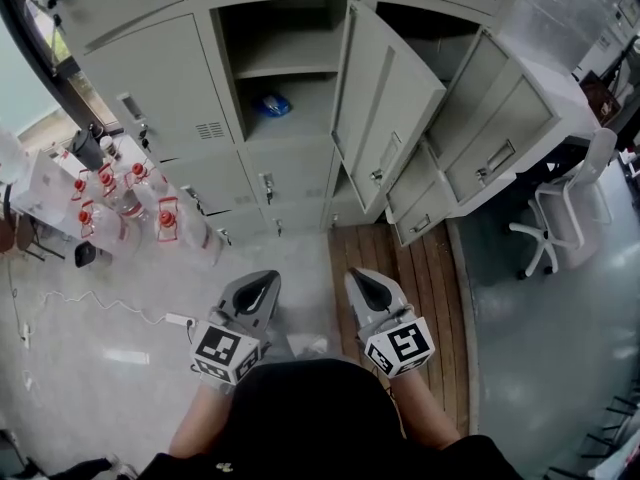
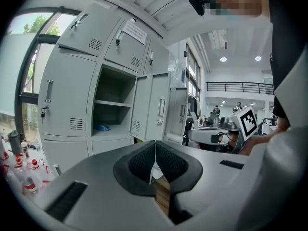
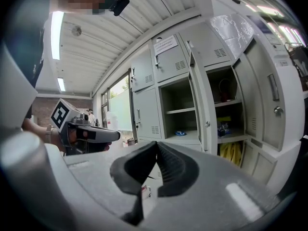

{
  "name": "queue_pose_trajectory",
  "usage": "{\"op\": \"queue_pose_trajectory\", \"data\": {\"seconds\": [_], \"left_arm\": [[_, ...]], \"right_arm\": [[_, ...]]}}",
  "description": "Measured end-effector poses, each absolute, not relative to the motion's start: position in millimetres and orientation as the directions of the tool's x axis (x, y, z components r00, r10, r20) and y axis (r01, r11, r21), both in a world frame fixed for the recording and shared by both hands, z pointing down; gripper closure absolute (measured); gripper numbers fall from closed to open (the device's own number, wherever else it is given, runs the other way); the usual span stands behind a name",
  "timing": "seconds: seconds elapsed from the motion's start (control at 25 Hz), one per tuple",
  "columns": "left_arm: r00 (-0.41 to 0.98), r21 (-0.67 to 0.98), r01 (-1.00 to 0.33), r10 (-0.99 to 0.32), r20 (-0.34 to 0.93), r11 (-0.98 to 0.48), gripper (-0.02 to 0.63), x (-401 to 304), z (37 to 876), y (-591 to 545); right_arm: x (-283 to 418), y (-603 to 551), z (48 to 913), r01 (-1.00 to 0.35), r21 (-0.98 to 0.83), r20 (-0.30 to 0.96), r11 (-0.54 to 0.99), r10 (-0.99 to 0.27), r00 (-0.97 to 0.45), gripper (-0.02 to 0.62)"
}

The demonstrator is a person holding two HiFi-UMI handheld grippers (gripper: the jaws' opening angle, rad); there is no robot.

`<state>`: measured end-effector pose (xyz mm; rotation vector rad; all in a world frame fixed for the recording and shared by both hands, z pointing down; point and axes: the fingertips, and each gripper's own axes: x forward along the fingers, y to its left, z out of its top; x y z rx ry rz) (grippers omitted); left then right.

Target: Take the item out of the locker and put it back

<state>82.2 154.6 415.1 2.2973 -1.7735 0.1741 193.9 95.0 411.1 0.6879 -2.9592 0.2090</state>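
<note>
A small blue item (image 1: 272, 105) lies on the lower shelf of the open grey locker (image 1: 290, 118); the same blue item (image 2: 101, 127) shows in the left gripper view and again (image 3: 180, 133) in the right gripper view. The locker door (image 1: 385, 108) stands swung out to the right. My left gripper (image 1: 262, 284) is shut, its pads meeting at the tips, nothing between them. My right gripper (image 1: 362, 284) is shut too and empty. Both are held side by side, well short of the locker, pointing toward it.
Several clear bottles with red caps (image 1: 125, 203) stand on the floor at the left. A second open locker (image 1: 470, 118) holds yellow and other things. A white office chair (image 1: 565, 208) is at the right. A wooden board (image 1: 400, 268) lies on the floor beneath the doors.
</note>
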Motion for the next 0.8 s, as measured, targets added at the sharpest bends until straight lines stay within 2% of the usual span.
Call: {"op": "queue_pose_trajectory", "data": {"seconds": [0.8], "left_arm": [[0.377,0.215,-0.919,-0.897,0.231,-0.331,0.591,-28.9,429.4,53.1]], "right_arm": [[84.7,17.5,408.7,-0.545,-0.076,0.187,0.835,-0.525,-0.83,0.598]]}}
